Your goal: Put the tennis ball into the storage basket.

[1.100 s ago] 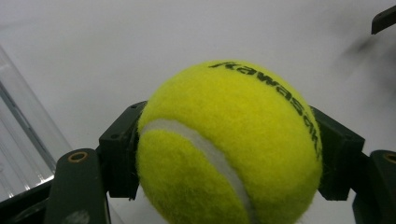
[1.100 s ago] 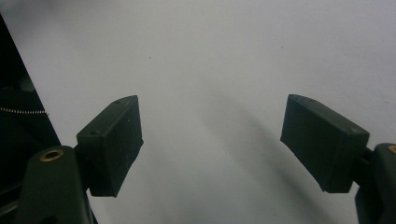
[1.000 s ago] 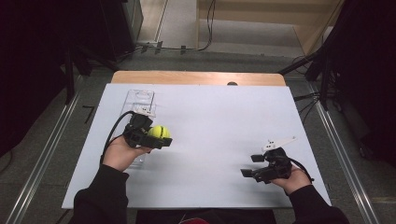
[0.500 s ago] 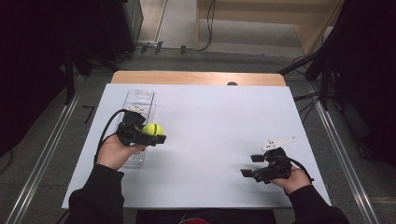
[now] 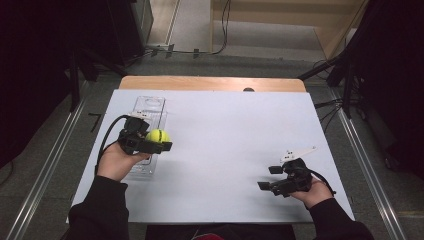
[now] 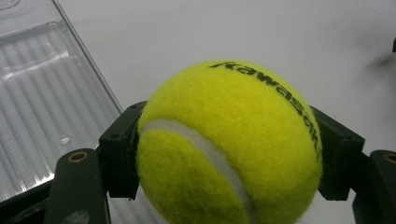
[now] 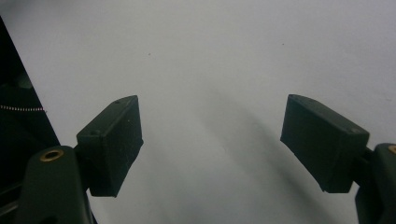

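Tennis ball (image 5: 158, 135), bright yellow-green with a white seam and black lettering, sits clamped between the two black jaws of the left gripper (image 5: 159, 140); in the left gripper view the ball (image 6: 229, 144) is pressed on both sides by the pads (image 6: 122, 154). From the high view the ball is held over the left part of the table, just at the right edge of a clear plastic tray (image 5: 149, 106) that lies lengthwise on the white tabletop (image 5: 235, 130). The same ribbed, transparent tray (image 6: 42, 107) appears behind and beside the ball in the left gripper view. The person's left hand (image 5: 116, 161) grips the tool from below, a black cable looping off its back, the dark sleeve entering from the bottom edge.

Well apart, near the table's front right, the right gripper (image 5: 267, 178) rests in the right hand (image 5: 312, 192). Its jaws stand wide apart with nothing between them, and in the right gripper view the gripper (image 7: 210, 144) faces bare white surface.
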`<state>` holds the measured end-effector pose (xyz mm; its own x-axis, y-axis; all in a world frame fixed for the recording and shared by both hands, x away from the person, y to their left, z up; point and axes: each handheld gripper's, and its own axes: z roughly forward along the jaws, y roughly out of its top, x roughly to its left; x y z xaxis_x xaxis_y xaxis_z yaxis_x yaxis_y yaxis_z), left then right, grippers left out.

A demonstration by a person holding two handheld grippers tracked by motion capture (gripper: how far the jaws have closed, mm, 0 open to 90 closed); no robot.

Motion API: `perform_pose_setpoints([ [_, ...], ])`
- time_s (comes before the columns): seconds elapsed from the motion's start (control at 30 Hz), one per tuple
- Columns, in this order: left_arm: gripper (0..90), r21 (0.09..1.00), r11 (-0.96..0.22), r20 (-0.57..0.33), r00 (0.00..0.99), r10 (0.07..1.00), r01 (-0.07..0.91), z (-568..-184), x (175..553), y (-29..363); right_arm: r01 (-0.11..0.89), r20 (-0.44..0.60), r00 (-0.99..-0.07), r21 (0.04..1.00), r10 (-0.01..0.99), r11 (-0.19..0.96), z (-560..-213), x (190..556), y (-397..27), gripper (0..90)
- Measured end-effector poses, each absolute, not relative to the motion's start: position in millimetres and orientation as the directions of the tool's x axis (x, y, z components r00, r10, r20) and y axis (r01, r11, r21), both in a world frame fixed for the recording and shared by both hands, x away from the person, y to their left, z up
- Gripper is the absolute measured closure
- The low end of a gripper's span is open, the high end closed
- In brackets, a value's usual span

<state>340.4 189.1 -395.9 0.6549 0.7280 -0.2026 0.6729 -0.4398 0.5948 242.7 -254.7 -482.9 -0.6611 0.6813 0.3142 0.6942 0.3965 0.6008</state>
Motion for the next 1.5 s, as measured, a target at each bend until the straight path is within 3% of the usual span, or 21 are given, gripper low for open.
perform_pose_setpoints([
  [1.5, 26.5, 0.611, -0.309, -0.166, 0.500, 0.850, 0.728, -393.5, 350.6, 233.2, 0.690, 0.309, -0.661, 0.608, 0.683, 0.393, -483.1, 242.4, -253.8, 18.5],
])
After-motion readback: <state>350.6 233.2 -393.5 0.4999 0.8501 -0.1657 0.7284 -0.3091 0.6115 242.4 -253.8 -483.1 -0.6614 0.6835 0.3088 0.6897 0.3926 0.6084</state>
